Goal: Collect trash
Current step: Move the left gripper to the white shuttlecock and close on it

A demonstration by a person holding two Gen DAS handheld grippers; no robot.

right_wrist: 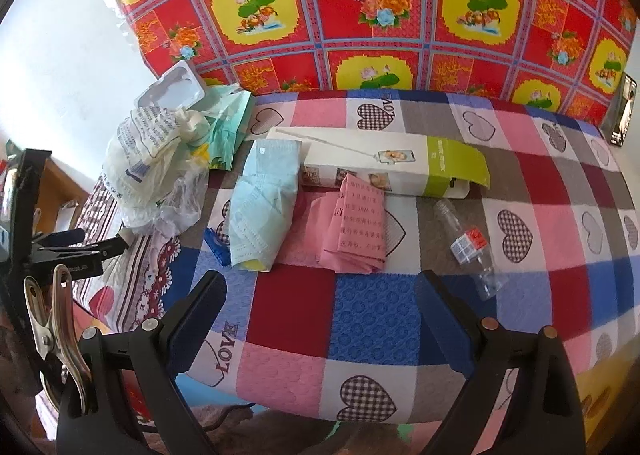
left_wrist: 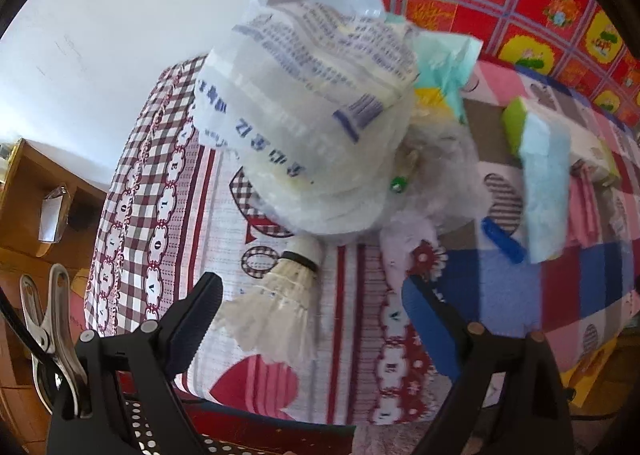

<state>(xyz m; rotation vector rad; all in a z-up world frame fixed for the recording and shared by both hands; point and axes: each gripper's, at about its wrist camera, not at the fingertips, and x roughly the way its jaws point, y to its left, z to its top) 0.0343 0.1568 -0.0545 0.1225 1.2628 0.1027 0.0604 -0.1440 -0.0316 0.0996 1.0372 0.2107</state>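
Note:
A white shuttlecock (left_wrist: 280,295) lies on the bedcover between the fingers of my open left gripper (left_wrist: 316,327). Behind it sits a heap of white printed plastic bags (left_wrist: 312,115), also in the right wrist view (right_wrist: 152,159). My right gripper (right_wrist: 320,323) is open and empty over the patchwork quilt (right_wrist: 372,319). Ahead of it lie a light blue face-mask pack (right_wrist: 264,207), folded pink paper (right_wrist: 356,227), a white and green carton (right_wrist: 384,167), a clear plastic bottle (right_wrist: 468,243) and a blue clip (right_wrist: 216,243).
A red floral cushion (right_wrist: 360,7) stands behind the quilt. A white wall (left_wrist: 100,35) and a wooden shelf (left_wrist: 36,195) are at the left. The left gripper's body (right_wrist: 60,251) shows at the left of the right wrist view.

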